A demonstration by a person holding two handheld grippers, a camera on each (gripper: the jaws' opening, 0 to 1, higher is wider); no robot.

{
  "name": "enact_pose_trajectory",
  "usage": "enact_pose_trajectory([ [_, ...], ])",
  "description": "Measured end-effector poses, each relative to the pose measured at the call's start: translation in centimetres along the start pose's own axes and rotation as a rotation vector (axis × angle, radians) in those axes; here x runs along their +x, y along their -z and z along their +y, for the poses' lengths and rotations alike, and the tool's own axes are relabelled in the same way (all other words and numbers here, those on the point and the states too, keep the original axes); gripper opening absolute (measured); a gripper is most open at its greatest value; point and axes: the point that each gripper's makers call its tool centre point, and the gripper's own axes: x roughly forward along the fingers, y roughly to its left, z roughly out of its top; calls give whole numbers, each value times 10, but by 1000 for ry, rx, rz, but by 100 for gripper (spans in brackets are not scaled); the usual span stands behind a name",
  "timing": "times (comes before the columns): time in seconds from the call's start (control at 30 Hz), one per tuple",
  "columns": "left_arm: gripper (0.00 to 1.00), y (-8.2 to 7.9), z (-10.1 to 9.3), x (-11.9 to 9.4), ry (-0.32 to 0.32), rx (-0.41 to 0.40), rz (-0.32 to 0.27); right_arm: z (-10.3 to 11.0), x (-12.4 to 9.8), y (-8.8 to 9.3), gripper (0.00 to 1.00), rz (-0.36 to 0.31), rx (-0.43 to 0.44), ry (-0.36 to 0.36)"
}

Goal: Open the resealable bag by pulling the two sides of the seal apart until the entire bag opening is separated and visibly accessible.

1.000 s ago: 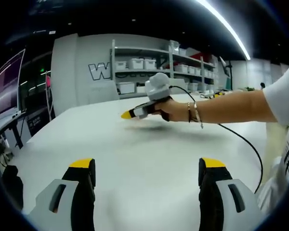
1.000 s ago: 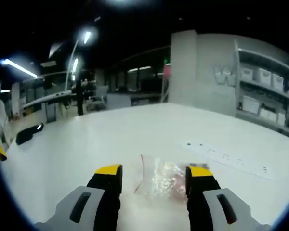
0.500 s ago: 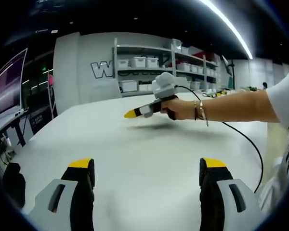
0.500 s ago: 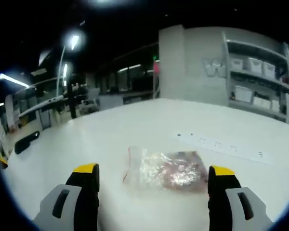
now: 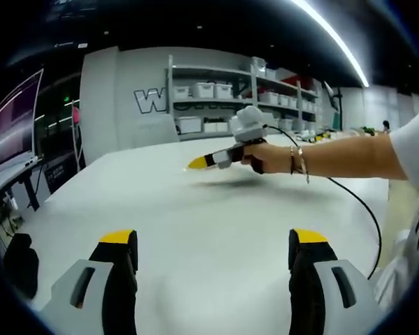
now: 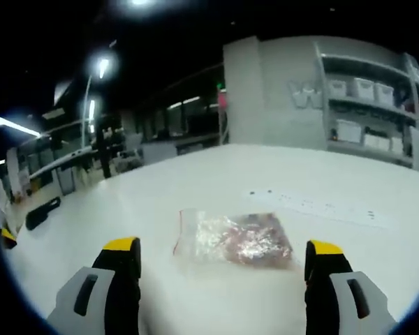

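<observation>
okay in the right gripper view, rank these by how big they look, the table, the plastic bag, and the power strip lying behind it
1. Table, by far the largest.
2. Plastic bag.
3. Power strip: longer across than the bag but much thinner. It lies farther from the camera, so its true size against the bag's is unsure.

The bag (image 6: pixel 234 238) lies on the table (image 6: pixel 160 188), ahead between the right claw's (image 6: pixel 223 262) jaws.

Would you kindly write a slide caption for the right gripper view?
Open right gripper facing a sealed clear resealable bag lying flat on the white table.
</observation>
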Motion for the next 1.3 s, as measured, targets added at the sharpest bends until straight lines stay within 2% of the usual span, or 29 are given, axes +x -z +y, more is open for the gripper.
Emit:
enact_pose_trajectory([
  [0.4, 89, -4, -2, -2, -3, 5, -6, -12, -23, 1, 98, -13, 23, 14],
  [0.73, 89, -4, -5, -3, -6, 6, -5, -9, -51, 1, 97, -45, 13, -4],
  [1.3, 88, -6, -9, -5, -4, 12, -8, -18, -114, 11, 96, -105, 65, -11],
])
